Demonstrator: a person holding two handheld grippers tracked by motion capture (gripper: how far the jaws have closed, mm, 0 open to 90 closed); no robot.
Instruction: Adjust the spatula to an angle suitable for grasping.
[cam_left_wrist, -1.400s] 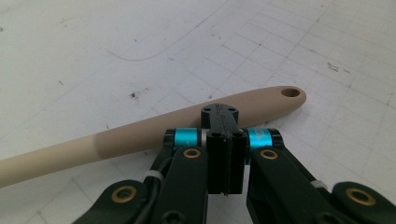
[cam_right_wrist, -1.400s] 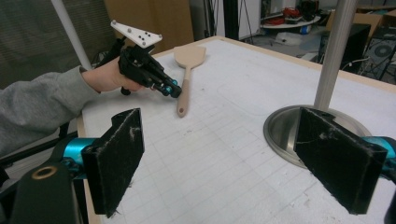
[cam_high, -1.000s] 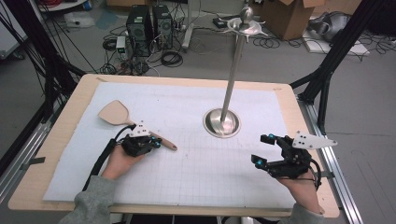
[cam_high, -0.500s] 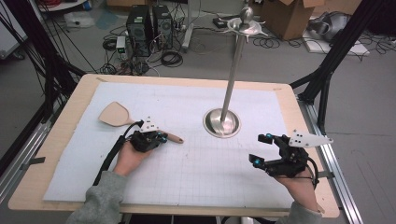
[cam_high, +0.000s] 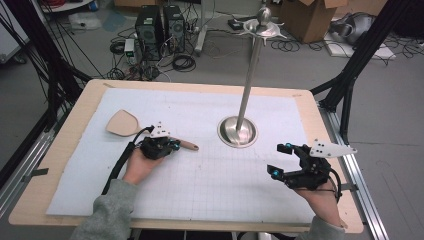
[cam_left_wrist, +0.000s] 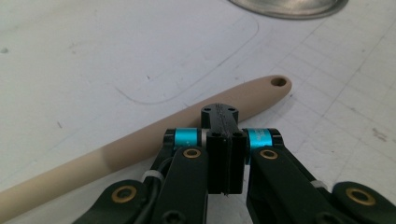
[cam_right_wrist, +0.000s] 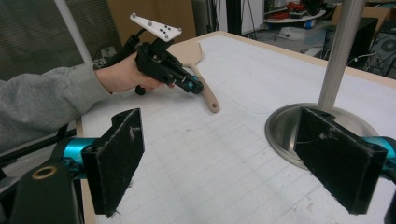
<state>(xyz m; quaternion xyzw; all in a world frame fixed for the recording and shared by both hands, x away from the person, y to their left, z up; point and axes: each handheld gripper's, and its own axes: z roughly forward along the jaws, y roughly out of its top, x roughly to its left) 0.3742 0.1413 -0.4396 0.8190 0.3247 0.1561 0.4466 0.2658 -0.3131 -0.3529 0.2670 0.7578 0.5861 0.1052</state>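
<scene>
Presently, spatula: the pale beige wooden spatula (cam_high: 131, 127) lay flat on the white gridded mat (cam_high: 210, 175), blade toward the desk's left edge, handle end with its small hole pointing toward the stand.
Left hand-held gripper: the left hand-held gripper (cam_left_wrist: 225, 140) sat low over the spatula's handle, its jaws pressed together with no gap; the handle ran behind the jaw tips, and whether they touched it could not be told.
Right hand-held gripper: the right hand-held gripper (cam_high: 280, 160) hovered near the desk's right edge, jaws spread wide and gripping nothing, well apart from the spatula.
Stand: the tall silver metal pole stand on a round base (cam_high: 238, 131) stood upright between the two grippers.
Desk: the light wooden desk (cam_high: 75, 125) carried the mat.
</scene>
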